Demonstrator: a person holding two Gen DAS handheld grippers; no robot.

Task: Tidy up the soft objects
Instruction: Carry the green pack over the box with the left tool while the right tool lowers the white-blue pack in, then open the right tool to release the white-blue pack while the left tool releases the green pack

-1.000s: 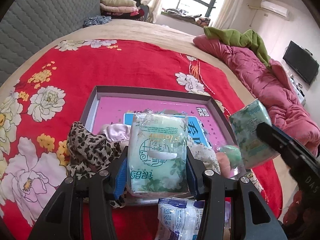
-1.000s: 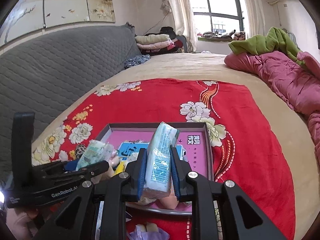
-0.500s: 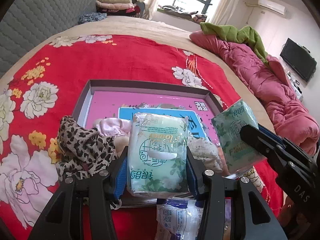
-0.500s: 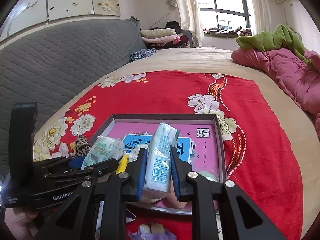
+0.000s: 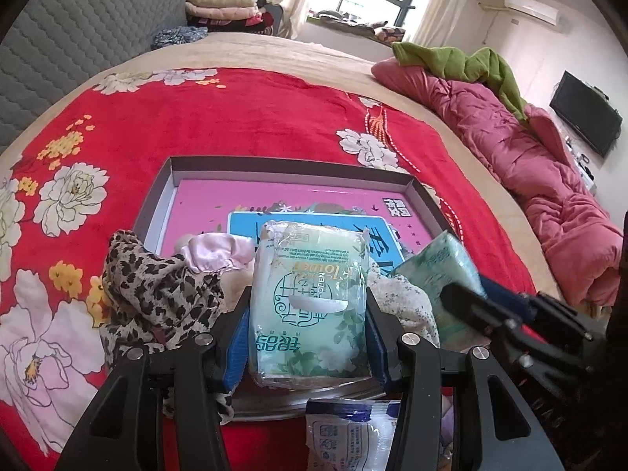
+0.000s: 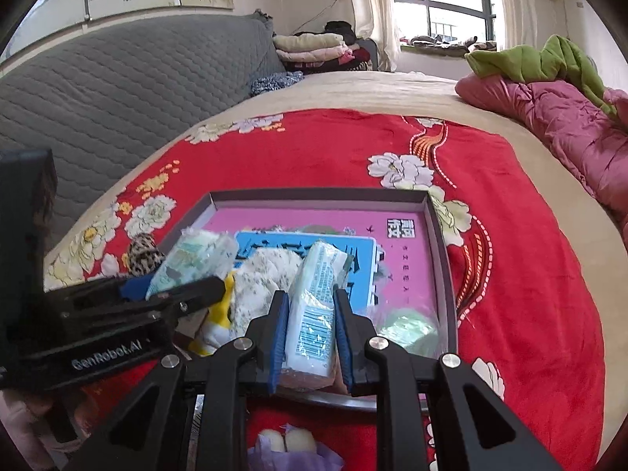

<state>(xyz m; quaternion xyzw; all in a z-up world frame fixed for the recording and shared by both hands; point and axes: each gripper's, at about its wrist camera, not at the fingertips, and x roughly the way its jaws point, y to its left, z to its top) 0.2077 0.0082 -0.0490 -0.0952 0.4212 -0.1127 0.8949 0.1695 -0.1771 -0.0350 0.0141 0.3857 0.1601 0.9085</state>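
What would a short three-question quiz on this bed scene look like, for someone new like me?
1. True or false: the left claw is empty.
2. The right claw grips: A) leopard cloth B) tissue pack C) green blanket?
3. What colour is the tray's floor?

Key: 1. False, it clamps a green tissue pack. 2. B, a slim tissue pack. 3. Pink.
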